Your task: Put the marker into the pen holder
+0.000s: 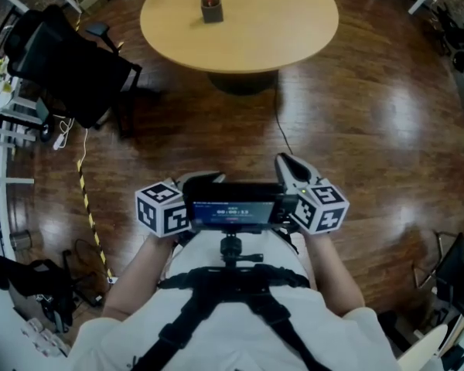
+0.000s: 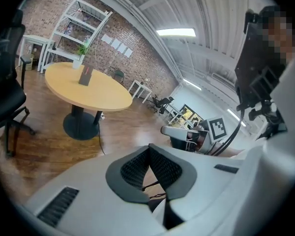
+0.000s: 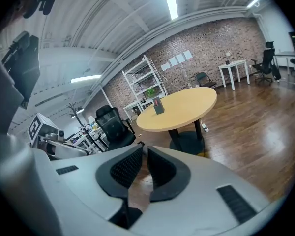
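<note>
**Both jaws empty, pen holder far off on the round worktop**

The left gripper (image 2: 148, 147) has its jaws closed, the ribbed black pads meeting at the tips with nothing between them. The right gripper (image 3: 141, 148) has its jaws a narrow slit apart; only wooden floor (image 3: 265, 132) shows through the gap, and they hold nothing.

In the head view both grippers sit close against the person's body, one on each side of a small screen (image 1: 230, 213) mounted on a chest harness. The left gripper view also takes in the right gripper's marker cube (image 2: 219, 128).

The pen holder (image 1: 210, 6) stands upright on the round tan worktop (image 1: 294, 22), well apart from both grippers and towards the far side of the top. It is dark, with something reddish showing at its mouth. Whether that is the marker cannot be told at this distance, and no marker shows anywhere else.

A black office chair (image 1: 69, 68) stands just beside the worktop on the left gripper's side. A white shelf unit (image 3: 147, 77) stands against the brick wall (image 3: 211, 43) beyond the worktop.
</note>
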`<move>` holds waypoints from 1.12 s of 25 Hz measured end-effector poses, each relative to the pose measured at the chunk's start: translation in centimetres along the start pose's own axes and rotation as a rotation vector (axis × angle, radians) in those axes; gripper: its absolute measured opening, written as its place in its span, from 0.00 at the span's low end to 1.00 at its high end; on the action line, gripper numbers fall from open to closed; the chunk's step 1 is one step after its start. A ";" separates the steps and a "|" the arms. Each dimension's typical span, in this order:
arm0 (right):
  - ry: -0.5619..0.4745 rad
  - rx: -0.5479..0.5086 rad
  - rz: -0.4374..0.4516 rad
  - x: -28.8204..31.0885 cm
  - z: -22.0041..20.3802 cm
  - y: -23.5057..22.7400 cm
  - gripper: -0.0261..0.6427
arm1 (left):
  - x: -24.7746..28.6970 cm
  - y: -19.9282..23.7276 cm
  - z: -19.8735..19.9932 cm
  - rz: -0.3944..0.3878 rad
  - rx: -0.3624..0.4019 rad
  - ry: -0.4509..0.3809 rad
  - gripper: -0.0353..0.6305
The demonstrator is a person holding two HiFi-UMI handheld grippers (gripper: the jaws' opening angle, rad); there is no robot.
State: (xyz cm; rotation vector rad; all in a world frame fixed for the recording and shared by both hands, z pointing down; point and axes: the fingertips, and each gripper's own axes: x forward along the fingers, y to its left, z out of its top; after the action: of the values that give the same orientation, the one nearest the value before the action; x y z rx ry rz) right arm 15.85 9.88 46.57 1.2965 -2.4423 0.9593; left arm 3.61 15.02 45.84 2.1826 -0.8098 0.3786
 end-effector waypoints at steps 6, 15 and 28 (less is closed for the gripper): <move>0.010 0.001 0.012 1.9 0.4 1.5 0.09 | -1.5 1.5 0.7 0.017 -0.003 -0.002 0.05; 0.030 -0.027 0.006 3.9 0.8 5.7 0.02 | -3.3 3.8 1.9 -0.033 0.002 0.007 0.05; 0.006 -0.046 0.005 5.0 0.9 8.6 0.02 | -4.4 5.0 3.0 -0.100 0.026 0.010 0.05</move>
State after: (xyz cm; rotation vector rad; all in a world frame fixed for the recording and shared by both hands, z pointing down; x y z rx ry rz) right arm 6.10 9.46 44.38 1.2704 -2.4494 0.9017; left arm -2.92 12.18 44.48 2.2339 -0.6904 0.3508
